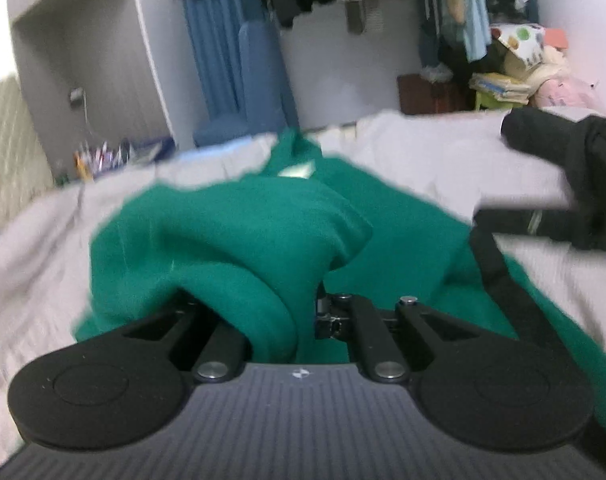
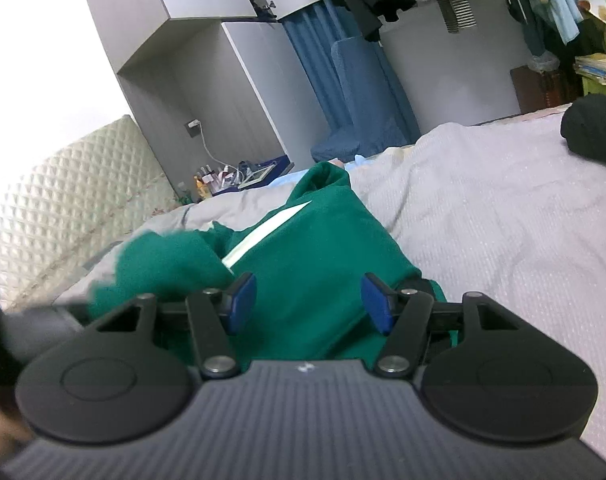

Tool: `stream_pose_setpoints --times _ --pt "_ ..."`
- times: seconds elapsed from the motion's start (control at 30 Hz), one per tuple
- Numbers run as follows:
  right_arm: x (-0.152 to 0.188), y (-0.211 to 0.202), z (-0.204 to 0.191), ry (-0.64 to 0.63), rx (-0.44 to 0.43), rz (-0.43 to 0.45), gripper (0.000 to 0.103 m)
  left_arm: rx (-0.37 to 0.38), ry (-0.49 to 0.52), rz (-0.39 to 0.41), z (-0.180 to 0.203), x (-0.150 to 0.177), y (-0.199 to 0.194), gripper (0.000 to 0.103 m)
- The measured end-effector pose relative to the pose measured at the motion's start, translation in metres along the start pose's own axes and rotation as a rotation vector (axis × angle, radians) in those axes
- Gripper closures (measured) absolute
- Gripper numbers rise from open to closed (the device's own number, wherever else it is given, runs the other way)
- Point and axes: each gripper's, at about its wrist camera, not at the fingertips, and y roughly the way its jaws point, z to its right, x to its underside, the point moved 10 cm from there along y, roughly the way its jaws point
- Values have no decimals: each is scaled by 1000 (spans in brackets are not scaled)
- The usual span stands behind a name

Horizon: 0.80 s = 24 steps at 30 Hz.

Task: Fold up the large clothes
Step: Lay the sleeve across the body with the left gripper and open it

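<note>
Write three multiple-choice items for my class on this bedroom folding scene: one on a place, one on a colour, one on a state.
1. Where does the large green fleece garment lie?
A on the pale grey bedspread
B on a chair
C on the floor

2. What colour are the right claw's pads?
A red
B blue
C white

3. How does the left claw stand?
A wide open, empty
B out of view
C shut on green fabric

Answers:
1 A, the grey cover surrounds the garment.
2 B, both pads show blue in the right wrist view.
3 C, a bunched green fold rises from its closed fingers.
</note>
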Motion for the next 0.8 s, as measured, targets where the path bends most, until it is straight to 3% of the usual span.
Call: stream_pose_setpoints --times 0.13,0.2,0.27,0.33,0.47,0.6,0.7,0.8 --pt "4 -4 -1 14 -28 -2 41 -6 -59 -27 -4 26 10 92" --pt "7 -5 -3 8 -44 -6 41 15 -81 -49 -9 31 7 81" --pt "4 -4 -5 -11 -41 14 41 71 -104 -71 -9 30 -1 55" --pt "3 -5 -5 -7 -41 27 41 93 -115 -65 -14 34 -15 46" --pt "5 -3 -9 -17 -36 25 41 126 -156 -33 -33 42 -55 36" --pt "7 -3 -21 -37 -39 3 41 151 -256 54 -64 48 -102 31" --pt "9 -7 -43 -38 -81 -15 41 152 -353 100 -93 51 -115 31" --pt "16 -8 -75 -140 -97 -8 41 155 -429 113 -119 60 -112 31"
